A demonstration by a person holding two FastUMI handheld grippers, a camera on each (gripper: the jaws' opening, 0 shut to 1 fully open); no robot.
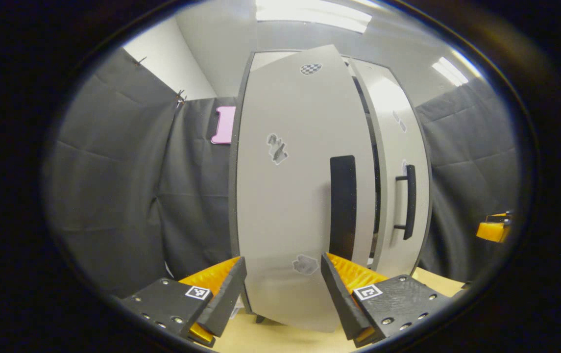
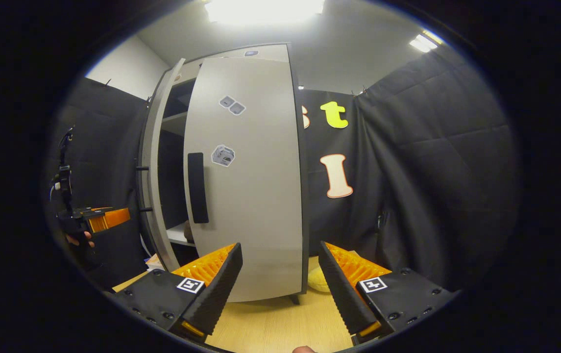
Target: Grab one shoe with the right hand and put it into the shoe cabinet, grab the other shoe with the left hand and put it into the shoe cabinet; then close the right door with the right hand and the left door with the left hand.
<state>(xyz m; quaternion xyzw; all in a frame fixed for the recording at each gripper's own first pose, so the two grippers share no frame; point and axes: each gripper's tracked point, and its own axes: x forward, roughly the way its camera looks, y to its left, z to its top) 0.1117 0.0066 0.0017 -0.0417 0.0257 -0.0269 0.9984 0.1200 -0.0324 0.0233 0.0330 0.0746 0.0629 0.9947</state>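
Between our left gripper's 2 spread fingers, which grasp nothing, we see the lower edge of the left door of the cabinet close ahead, its dark handle just right of centre and small stickers on its face. Past that door's right edge a dark gap runs down, then the right door with a bar handle; the 2 doors are not flush. At the far right edge of the left gripper view sits part of the right gripper. In the right gripper view, our right gripper's fingers are likewise released and apart, framing the bottom of the right door, whose recessed dark handle sits near its left edge. Left of it the cabinet stands partly open, shelves visible inside, and a brownish shape on the lower shelf may be a shoe, though we cannot tell for sure. The left door shows edge-on. Farther left, a hand holds the left gripper. A yellowish item lies on the wooden floor by the cabinet's foot.
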